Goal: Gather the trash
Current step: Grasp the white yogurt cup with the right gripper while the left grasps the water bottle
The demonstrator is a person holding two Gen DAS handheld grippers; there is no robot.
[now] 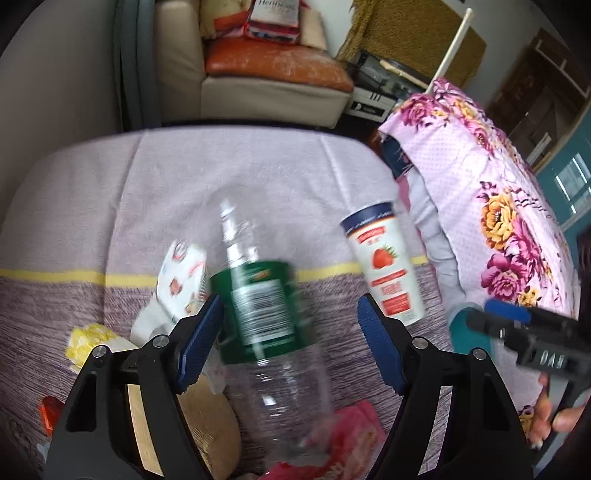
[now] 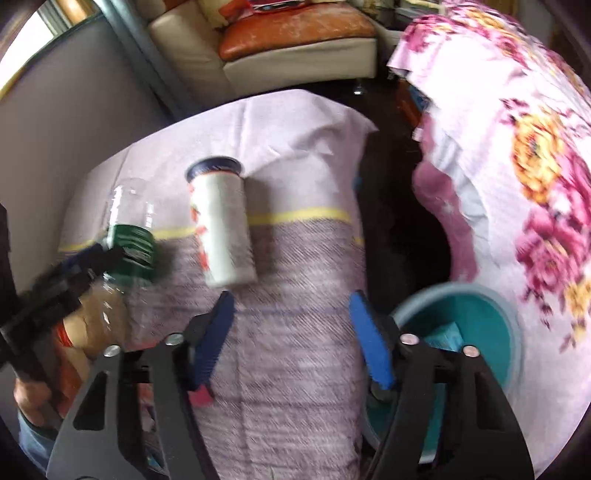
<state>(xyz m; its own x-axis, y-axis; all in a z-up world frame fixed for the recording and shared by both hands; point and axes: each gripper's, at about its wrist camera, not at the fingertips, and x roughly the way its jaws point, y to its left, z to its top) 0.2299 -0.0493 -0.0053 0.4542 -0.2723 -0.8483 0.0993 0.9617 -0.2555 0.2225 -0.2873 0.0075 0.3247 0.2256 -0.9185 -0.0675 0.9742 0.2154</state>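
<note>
Now left gripper, jaws apart, straddles clear green-labelled plastic bottle at frame centre; centre pads on label, squeeze gently. Right gripper apart, empty.

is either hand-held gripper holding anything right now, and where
Neither. The left hand-held gripper straddles the bottle at its green label, pads apart. The right is empty.

Both my feeds are decently bright with soft daylight, mostly from a window at the top left of the right wrist view. Motion blur smears the clear bottle and the floral quilt. Heavy fisheye bending, dark vignetted corners, only faint soft shadows.
</note>
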